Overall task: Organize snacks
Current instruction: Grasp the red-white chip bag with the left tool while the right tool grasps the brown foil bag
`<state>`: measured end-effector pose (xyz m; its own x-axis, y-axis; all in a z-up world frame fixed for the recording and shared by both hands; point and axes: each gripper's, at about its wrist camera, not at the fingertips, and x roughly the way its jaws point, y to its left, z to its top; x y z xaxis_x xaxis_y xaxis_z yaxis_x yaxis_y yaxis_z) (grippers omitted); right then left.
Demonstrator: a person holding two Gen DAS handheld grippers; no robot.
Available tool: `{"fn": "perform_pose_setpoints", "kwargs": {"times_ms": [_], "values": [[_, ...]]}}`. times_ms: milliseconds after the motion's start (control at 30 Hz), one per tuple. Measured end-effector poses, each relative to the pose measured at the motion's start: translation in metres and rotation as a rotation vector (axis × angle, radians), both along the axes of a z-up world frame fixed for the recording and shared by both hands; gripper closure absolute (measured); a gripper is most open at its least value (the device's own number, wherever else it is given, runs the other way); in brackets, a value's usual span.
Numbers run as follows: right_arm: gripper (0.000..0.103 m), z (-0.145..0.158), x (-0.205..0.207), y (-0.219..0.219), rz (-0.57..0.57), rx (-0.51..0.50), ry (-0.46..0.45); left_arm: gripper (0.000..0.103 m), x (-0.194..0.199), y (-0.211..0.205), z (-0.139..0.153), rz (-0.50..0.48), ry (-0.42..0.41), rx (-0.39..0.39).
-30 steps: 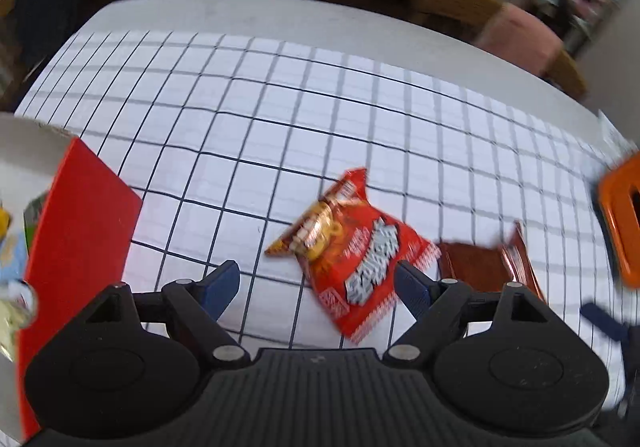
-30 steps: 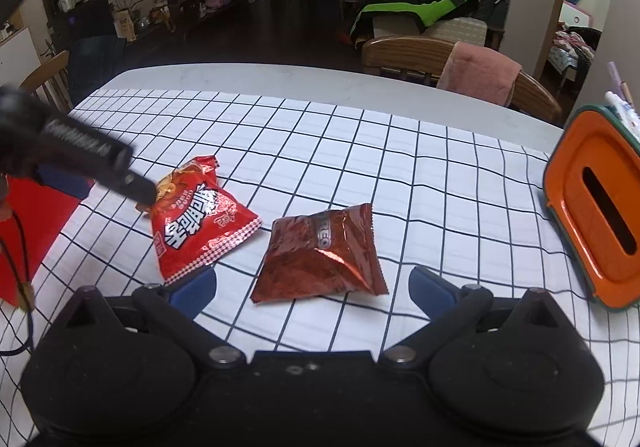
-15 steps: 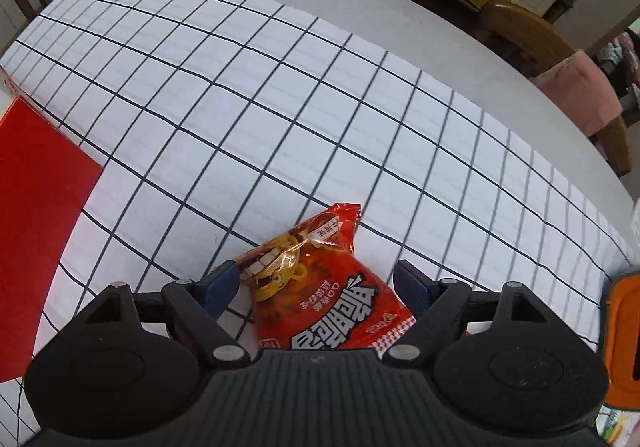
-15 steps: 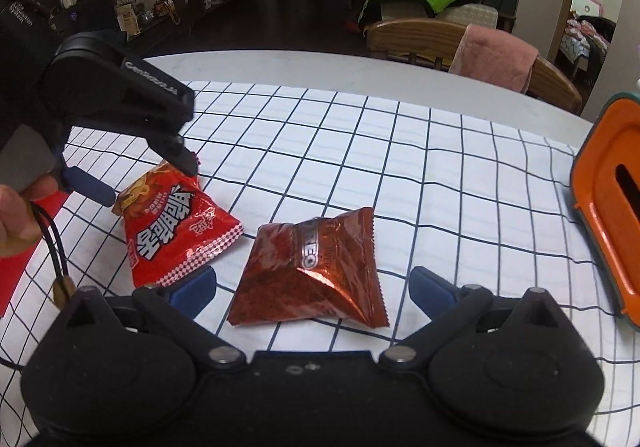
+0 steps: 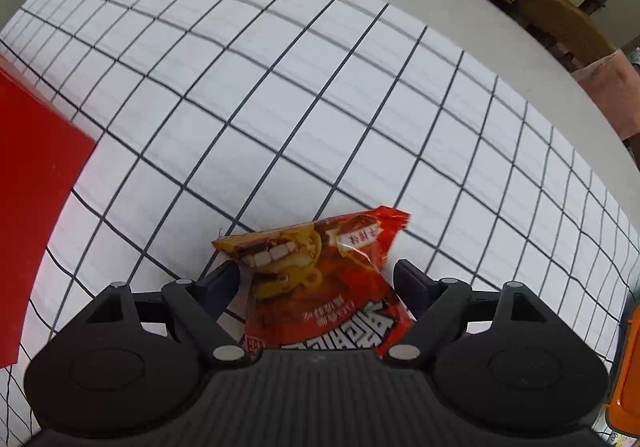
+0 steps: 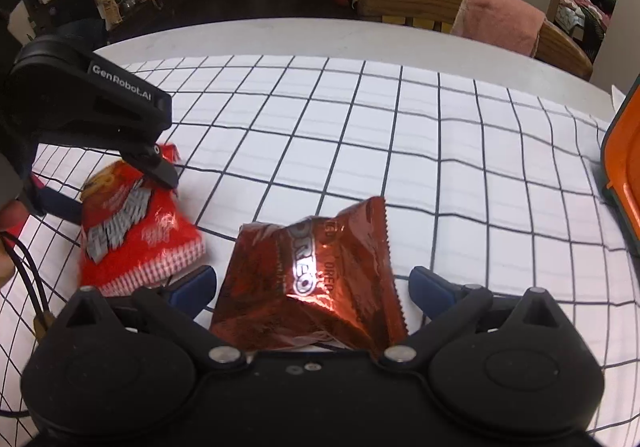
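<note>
1. Left gripper (image 5: 316, 277): jaws wide apart, straddling the red noodle-snack bag (image 5: 324, 287). Left pad sits just at the bag's edge, right pad just beside it; no squeeze visible, bag not gripped.
2. Red noodle-snack bag lies flat on the bench (image 5: 280, 95), on the black-grid white cloth, top seal pointing away from the gripper body.
3. Right gripper (image 6: 312, 285): jaws equally wide, straddling the brown Oreo bag (image 6: 316, 279). Neither pad presses the foil; nothing held.
4. Oreo bag rests on the cloth, puffed, serrated seal along its right side, lower edge hidden under the gripper body.
5. In the right wrist view the two bags sit near each other, red one to the left of the Oreo one, small gap between. Left gripper comes down over the red bag from the upper left.
6. Red flat box (image 5: 32, 207) at the bench's left edge, well apart from the bags.
7. Orange bin (image 6: 624, 175) at the right edge, partly out of frame.
8. Wooden chair with a pink towel (image 6: 500, 21) behind the bench.
</note>
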<state>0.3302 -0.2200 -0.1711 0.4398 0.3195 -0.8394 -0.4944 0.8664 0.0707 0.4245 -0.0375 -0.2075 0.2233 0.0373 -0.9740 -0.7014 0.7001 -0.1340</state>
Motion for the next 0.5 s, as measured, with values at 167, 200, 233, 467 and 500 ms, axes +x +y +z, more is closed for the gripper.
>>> {"fn": "perform_pose_setpoints", "kwargs": {"times_ms": [167, 200, 233, 467, 500], "values": [[0.004, -0.005, -0.007, 0.006, 0.013, -0.035, -0.031, 0.018, 0.0, -0.004, -0.001, -0.054, -0.019, 0.021], [0.004, -0.006, -0.009, 0.007, 0.014, -0.041, -0.039, 0.018, 0.001, -0.005, -0.002, -0.071, -0.02, 0.025], [0.006, -0.006, -0.01, 0.008, 0.013, -0.044, -0.047, 0.018, 0.0, -0.007, -0.002, -0.082, -0.021, 0.032], [0.029, -0.004, -0.018, 0.011, 0.017, -0.045, -0.09, 0.035, -0.003, -0.031, 0.0, -0.165, -0.033, 0.075], [0.03, -0.003, -0.019, 0.011, 0.015, -0.043, -0.093, 0.038, -0.003, -0.033, 0.0, -0.176, -0.034, 0.082]]}}
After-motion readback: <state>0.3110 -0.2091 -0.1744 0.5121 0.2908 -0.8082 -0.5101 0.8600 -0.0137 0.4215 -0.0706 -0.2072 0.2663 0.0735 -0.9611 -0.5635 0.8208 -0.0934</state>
